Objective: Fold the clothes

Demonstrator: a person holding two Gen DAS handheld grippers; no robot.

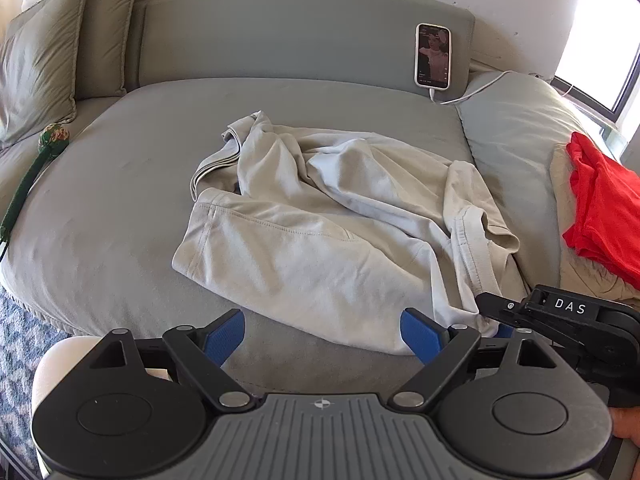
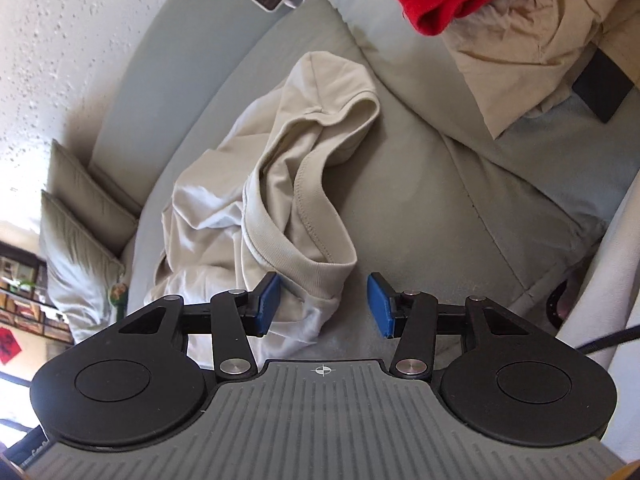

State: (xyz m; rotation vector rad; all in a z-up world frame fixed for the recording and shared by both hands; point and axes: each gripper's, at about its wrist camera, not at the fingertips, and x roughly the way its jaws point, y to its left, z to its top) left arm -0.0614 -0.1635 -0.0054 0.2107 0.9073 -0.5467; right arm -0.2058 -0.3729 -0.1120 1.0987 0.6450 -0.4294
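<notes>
And here's the beige T-shirt (image 1: 320, 216), crumpled in a heap on the grey sofa cushion (image 1: 120, 208), ribbed collar (image 2: 280, 240) turned toward the near edge. The left claw (image 1: 323, 334) hangs wide open just over the shirt's near hem, blue pads on either side and nothing gripped. The right claw (image 2: 322, 304) sits low at the collar, jaws parted, the left pad just at the cloth, the other clear of it, so no pinch there. A red garment (image 1: 600, 204) lies on a tan heap on the right cushion (well apart from the shirt). A phone (image 1: 433, 56) leans against the backrest, cable attached.
</notes>
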